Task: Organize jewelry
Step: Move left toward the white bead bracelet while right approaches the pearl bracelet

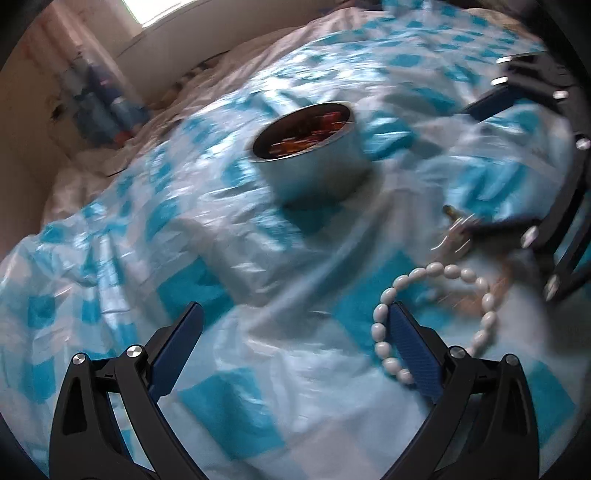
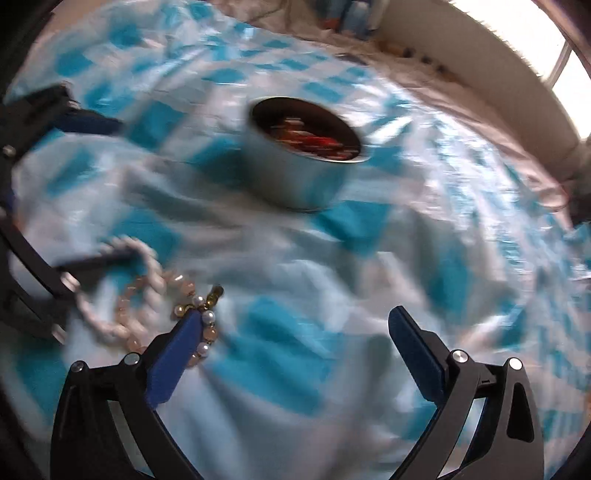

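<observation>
Both grippers' fingers stand wide apart, gripping nothing. Left gripper (image 1: 295,325) has the white bead bracelet (image 1: 436,314) looped around its right finger, near the round tin (image 1: 314,166); right gripper (image 2: 291,332) touches the pink pearl bracelet (image 2: 162,317) beside it.

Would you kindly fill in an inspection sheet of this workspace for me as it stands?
Surface: crinkled blue-and-white checked sheet covering a bed.
Job's things: round tin with reddish pieces inside, upright mid-sheet; white bead bracelet and peach bead bracelet lying beside each other on the sheet, apart from the tin.
Clutter: nothing seen on the sheet.
Grippers: left gripper open, one of its fingers at the white bead bracelet, nothing clamped; right gripper open, one finger beside the peach bead bracelet.
Cables: nothing seen.
Surroundings: bright window, pale wall, blurred bottles at the far edge.
</observation>
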A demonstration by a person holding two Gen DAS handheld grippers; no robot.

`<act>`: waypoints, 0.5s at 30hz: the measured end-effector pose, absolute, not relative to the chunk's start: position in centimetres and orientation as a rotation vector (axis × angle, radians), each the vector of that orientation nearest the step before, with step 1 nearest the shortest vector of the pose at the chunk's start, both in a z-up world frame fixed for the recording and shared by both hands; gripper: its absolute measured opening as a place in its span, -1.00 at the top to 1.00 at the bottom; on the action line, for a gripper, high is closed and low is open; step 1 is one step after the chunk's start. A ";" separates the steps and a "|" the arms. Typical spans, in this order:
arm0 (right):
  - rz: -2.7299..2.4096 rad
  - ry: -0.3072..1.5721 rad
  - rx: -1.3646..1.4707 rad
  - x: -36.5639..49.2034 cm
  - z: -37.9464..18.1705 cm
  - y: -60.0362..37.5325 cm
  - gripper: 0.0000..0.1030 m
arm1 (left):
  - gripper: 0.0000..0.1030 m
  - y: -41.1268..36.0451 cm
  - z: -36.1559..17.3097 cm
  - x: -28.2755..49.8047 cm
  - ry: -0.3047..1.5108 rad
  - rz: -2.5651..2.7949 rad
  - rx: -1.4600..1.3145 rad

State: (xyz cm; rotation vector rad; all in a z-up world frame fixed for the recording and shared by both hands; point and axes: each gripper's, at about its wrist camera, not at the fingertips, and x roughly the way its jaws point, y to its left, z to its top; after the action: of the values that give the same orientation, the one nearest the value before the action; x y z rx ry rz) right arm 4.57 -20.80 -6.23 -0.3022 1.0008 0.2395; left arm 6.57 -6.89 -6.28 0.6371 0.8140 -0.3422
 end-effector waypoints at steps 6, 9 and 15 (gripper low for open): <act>0.240 0.976 -0.166 4.9 -5.2 -23.6 -0.85 | -0.85 -4.2 -5.6 9.1 0.818 -0.201 0.534; 0.271 0.990 -0.211 5.0 -5.6 -22.2 -0.85 | -0.85 -4.8 -5.4 8.7 0.802 -0.234 0.543; 0.134 0.976 -0.222 5.6 -5.7 -23.8 -0.85 | -0.85 -5.4 -6.6 9.0 0.827 -0.224 0.571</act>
State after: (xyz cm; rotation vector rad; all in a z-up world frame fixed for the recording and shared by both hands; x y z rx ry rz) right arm 5.62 -23.82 -5.67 -0.2219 0.9760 0.1341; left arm 8.97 -5.44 -6.61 0.5714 0.8267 -0.2237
